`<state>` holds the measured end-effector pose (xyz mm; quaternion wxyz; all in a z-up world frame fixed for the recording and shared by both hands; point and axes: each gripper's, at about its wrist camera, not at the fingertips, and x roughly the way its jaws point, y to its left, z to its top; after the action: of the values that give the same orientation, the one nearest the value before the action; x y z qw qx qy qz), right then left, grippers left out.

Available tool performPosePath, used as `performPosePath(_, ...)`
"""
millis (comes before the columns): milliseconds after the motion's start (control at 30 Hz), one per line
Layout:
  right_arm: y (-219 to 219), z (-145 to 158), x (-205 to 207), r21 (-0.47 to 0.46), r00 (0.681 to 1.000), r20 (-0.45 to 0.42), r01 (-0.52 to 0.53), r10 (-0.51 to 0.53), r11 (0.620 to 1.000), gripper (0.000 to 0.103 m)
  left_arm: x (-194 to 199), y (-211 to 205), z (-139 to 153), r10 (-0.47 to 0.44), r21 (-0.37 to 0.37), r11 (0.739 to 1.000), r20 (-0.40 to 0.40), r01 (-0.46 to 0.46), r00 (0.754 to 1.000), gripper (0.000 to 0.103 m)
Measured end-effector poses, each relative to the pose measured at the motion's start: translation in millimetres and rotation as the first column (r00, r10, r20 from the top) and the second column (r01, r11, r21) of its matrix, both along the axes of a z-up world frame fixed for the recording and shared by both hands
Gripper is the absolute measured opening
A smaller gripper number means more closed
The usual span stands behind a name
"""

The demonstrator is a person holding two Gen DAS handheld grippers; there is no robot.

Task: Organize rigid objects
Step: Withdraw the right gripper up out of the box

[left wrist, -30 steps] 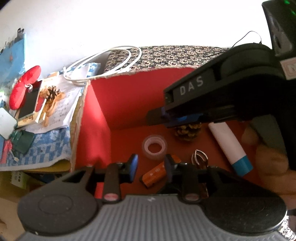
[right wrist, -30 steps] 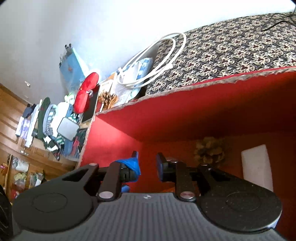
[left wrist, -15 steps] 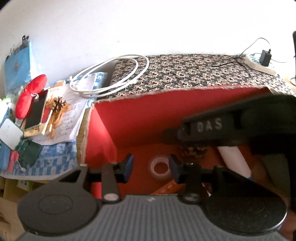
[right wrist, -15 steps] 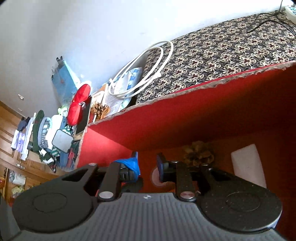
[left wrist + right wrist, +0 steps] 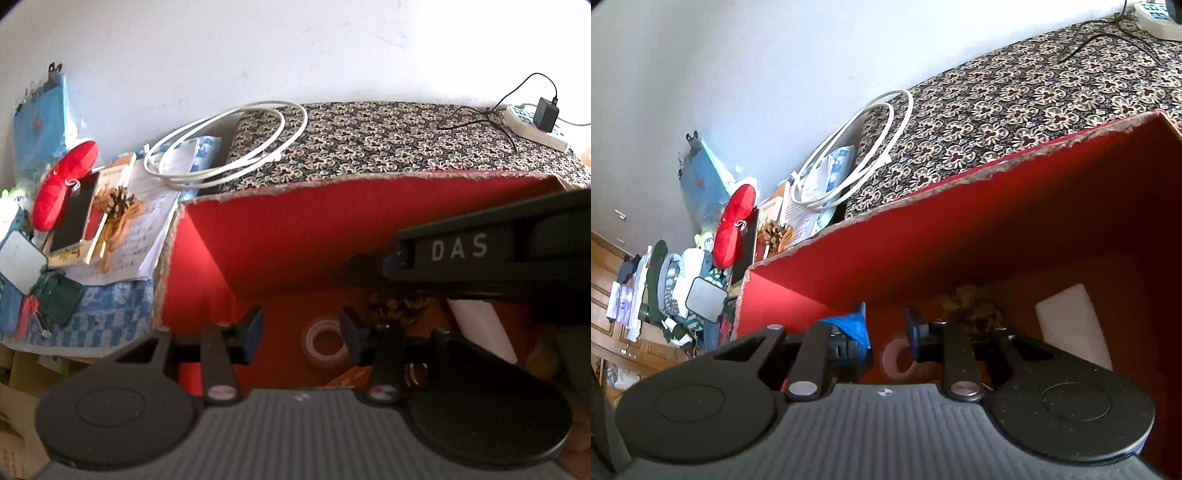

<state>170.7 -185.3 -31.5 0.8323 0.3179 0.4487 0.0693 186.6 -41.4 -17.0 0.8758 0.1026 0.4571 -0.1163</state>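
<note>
red box (image 5: pixel 280 236) open on top, right claw (image 5: pixel 373 264) barring its right half, tape roll (image 5: pixel 325 341) on bare floor

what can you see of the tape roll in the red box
The tape roll is a small ring of clear, glossy tape on a pale core, its hole open. It lies flat on the floor of the red box, apart from the walls. In both wrist views it shows through the gap between the fingers, partly hidden by them. Nothing visibly touches it; the pine cone sits beside it, apart.
</note>
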Motion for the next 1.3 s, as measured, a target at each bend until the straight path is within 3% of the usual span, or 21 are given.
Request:
performPosePath(767, -10, 1, -11, -0.027, 0.99, 0.0, 0.144, -0.144, 0.989, 0.007, -3, 0, -1, 0.008, 0.013, 1.0, 0.034, -0.008, 0.999, 0.05)
performPosePath(933, -12, 8, -19, -0.097, 0.985, 0.008, 0.173, -0.173, 0.98, 0.007, -6, 0, 0, 0.007, 0.023, 1.0, 0.056, -0.009, 0.998, 0.05)
performPosePath(1133, -19, 20, -40, -0.247, 0.983, 0.051, 0.183, -0.175, 0.952, 0.007, -7, 0, 1, 0.01, 0.029, 1.0, 0.073, -0.012, 0.997, 0.05)
performPosePath(1300, -26, 30, -63, -0.263, 0.983, 0.063, 0.181, -0.171, 0.947, 0.007, -9, -1, 2, 0.018, 0.043, 0.999, 0.099, -0.023, 0.995, 0.05)
